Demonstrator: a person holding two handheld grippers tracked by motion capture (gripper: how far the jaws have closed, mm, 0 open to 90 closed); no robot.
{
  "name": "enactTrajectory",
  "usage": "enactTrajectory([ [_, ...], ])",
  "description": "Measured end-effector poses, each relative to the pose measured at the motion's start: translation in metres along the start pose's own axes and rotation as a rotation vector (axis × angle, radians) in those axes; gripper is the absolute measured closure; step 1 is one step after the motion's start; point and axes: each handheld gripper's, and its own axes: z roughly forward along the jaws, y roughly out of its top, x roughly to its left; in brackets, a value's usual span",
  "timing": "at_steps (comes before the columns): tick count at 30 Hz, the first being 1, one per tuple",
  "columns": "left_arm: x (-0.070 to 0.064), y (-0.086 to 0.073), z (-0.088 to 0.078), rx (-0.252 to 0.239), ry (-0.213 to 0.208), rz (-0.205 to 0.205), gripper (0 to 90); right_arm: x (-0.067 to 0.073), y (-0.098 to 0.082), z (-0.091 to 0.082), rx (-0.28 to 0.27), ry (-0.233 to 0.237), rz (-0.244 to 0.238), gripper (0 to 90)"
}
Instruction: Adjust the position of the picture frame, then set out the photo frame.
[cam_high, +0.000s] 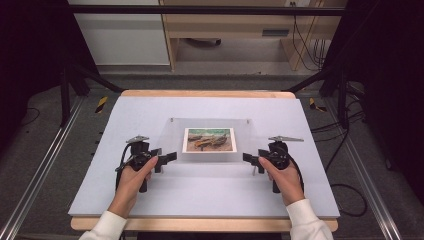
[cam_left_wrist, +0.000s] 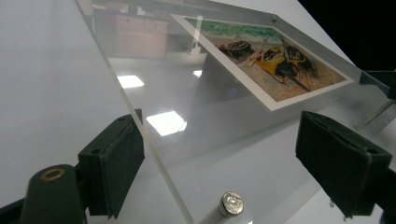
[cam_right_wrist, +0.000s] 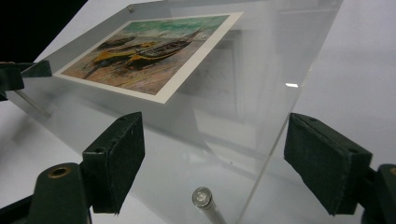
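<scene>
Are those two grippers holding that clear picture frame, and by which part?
Neither holds it yet. The left gripper and right gripper both stand open, their jaws straddling the acrylic frame's near corners without clamping.

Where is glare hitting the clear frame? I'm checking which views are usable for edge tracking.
Left gripper view: bright rectangular ceiling-light reflections on the acrylic frame, strongest near the left gripper. Right gripper view: only a small glint near the frame's edge, the print stays crisp. High view: even lighting, frame edges faint against the white table.
</scene>
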Motion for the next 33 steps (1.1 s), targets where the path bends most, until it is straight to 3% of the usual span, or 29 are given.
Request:
enactTrajectory([
  [8,0.001,0.000,0.000,-0.001,-0.007,0.003,15.4,-0.001,-0.002,0.001,0.026,0.052,0.051,20.3],
  [17,0.004,0.001,0.000,-0.003,-0.018,0.008,16.5,-0.005,0.000,0.005,0.015,0.062,0.055,20.8],
  [29,0.006,0.003,-0.001,0.002,-0.020,0.001,20.2,-0.006,0.003,0.008,0.004,0.048,0.046,22.1],
  [33,0.006,0.007,-0.001,-0.008,-0.007,0.035,22.0,-0.006,0.006,0.009,-0.011,0.034,0.028,23.2],
])
